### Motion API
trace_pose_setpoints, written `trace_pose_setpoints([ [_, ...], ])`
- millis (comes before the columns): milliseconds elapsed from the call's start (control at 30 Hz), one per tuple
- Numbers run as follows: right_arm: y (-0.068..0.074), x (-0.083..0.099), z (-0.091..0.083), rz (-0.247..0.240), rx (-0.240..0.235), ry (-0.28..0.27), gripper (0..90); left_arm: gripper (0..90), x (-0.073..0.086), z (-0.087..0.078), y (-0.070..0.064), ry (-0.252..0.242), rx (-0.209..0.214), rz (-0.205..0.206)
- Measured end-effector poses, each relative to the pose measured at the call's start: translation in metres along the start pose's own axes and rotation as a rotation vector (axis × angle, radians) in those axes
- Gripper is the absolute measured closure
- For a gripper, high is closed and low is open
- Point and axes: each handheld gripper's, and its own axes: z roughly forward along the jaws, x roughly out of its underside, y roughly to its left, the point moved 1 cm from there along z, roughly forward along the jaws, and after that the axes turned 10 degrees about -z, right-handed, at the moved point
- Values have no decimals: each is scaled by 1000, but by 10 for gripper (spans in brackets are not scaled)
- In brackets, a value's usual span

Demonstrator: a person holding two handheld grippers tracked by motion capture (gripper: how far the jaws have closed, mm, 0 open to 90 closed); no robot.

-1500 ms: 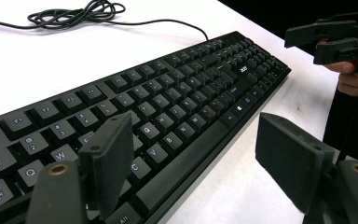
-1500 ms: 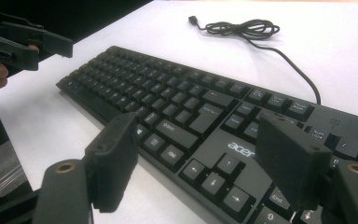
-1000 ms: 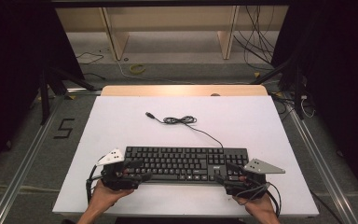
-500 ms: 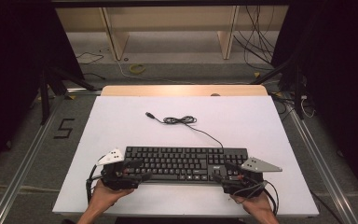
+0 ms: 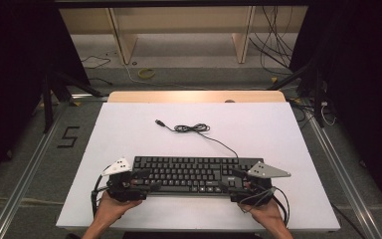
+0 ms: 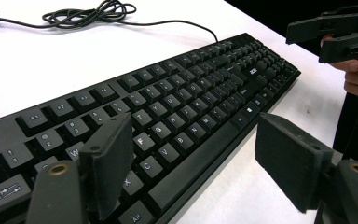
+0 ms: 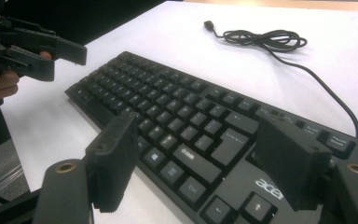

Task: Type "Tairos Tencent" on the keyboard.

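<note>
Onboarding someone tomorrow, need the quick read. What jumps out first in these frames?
A black keyboard lies along the near edge of the white table, with the left gripper at its left end and the right gripper at its right end, each with its fingers spread open over the keys. Behind it, the keyboard's cable runs to a loose coil at mid-table, plug free.

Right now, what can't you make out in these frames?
- Keyboard legends: too small, high view.
- Keyboard's ends: under the left gripper and right gripper, high view.
- Keyboard's Tab end: cut by frame edge, left gripper view.
- Cable plug type: too small.
</note>
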Motion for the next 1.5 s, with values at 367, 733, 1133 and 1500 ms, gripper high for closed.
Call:
trace_pose_setpoints([
  [367, 1, -15, 21, -5, -22, 23, 317, 278, 0, -2, 3, -2, -23, -6],
  [733, 0, -29, 45, -15, -34, 47, 335, 283, 0, -2, 5, 0, -48, -6],
  [1133, 4, -42, 70, -36, -53, 92, 402, 323, -1, -4, 10, 8, -93, -23],
  [1500, 13, -54, 98, -49, -72, 142, 520, 540, -1, -10, 19, 44, -165, -42],
])
